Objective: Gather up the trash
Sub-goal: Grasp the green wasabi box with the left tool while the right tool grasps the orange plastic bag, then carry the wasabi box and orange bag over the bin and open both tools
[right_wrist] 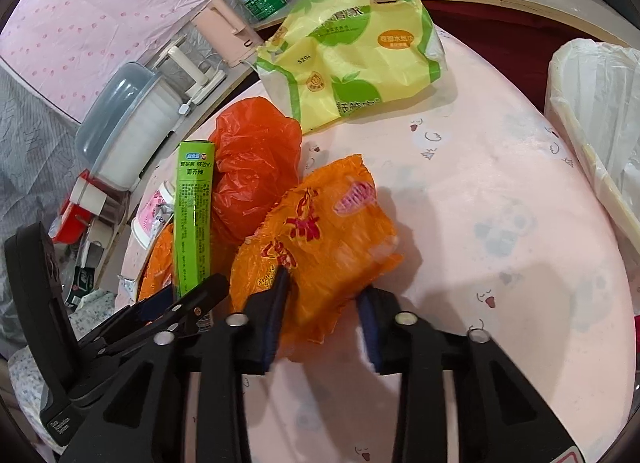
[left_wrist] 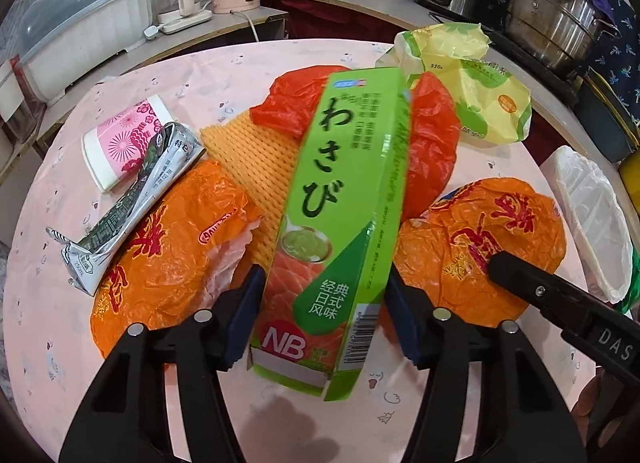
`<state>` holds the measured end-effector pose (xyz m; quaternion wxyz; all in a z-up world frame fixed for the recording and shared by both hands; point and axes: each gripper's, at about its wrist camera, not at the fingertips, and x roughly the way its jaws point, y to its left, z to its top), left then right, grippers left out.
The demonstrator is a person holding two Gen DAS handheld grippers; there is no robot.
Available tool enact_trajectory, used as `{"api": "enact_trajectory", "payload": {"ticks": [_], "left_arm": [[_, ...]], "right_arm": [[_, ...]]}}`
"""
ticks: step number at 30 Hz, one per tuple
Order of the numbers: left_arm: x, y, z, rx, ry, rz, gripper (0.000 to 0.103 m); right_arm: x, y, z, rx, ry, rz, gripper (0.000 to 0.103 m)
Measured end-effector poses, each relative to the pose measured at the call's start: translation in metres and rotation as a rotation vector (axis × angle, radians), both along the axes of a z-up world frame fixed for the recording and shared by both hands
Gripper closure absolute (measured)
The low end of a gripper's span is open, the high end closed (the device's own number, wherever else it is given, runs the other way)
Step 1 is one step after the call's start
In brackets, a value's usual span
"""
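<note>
gripping: left tongs (left_wrist: 322, 319) on green wasabi box (left_wrist: 340, 199), right tongs (right_wrist: 322, 315) on orange wrapper (right_wrist: 320, 239)

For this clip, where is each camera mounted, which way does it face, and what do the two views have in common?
Left wrist: on the left gripper, looking down its fingers at the green box clamped between them; the right gripper's finger shows at right.
Right wrist: on the right gripper, looking down at the orange bag pinched in its jaws; the left gripper shows at left.
Shared: green box, orange bag, red bag, yellow-green bag, pink table, lined bin.
</note>
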<state>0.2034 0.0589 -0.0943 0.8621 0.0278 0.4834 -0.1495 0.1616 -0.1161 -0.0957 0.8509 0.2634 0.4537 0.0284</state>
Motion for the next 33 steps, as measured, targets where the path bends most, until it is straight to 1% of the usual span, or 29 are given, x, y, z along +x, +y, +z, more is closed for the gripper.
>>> {"api": "enact_trajectory", "payload": {"ticks": [1, 2, 3, 8, 20, 21, 22, 23, 25, 26, 33], "left_arm": [[-0.002, -0.001, 0.002, -0.003, -0.004, -0.002, 0.049], [-0.003, -0.002, 0.003, -0.003, -0.008, -0.004, 0.05], [-0.005, -0.003, 0.006, -0.005, -0.013, -0.006, 0.05], [-0.015, -0.011, 0.021, -0.011, -0.053, -0.018, 0.052], [-0.052, -0.048, 0.072, -0.047, -0.158, -0.087, 0.056], [-0.055, -0.053, 0.076, -0.051, -0.167, -0.095, 0.06], [-0.056, -0.057, 0.079, -0.054, -0.171, -0.105, 0.083], [-0.057, -0.062, 0.081, -0.05, -0.16, -0.107, 0.083], [-0.056, -0.07, 0.085, -0.087, -0.139, -0.118, 0.083], [-0.057, -0.074, 0.086, -0.089, -0.138, -0.124, 0.083], [-0.071, -0.098, 0.093, -0.077, -0.163, -0.168, 0.084]], "right_arm": [[0.0, 0.0, 0.002, -0.001, -0.006, 0.003, 0.081], [-0.001, 0.001, 0.005, -0.004, -0.016, 0.005, 0.085], [-0.002, 0.001, 0.008, -0.009, -0.025, 0.006, 0.087], [-0.012, 0.002, 0.028, -0.069, -0.084, 0.0, 0.089], [-0.046, -0.034, 0.079, -0.101, -0.219, -0.076, 0.09], [-0.05, -0.037, 0.082, -0.103, -0.228, -0.084, 0.09], [-0.054, -0.041, 0.085, -0.106, -0.238, -0.094, 0.09], [-0.058, -0.045, 0.089, -0.109, -0.246, -0.103, 0.09], [-0.064, -0.053, 0.094, -0.11, -0.261, -0.121, 0.09], [-0.068, -0.058, 0.097, -0.11, -0.269, -0.131, 0.09], [-0.092, -0.088, 0.103, -0.117, -0.291, -0.199, 0.09]]}}
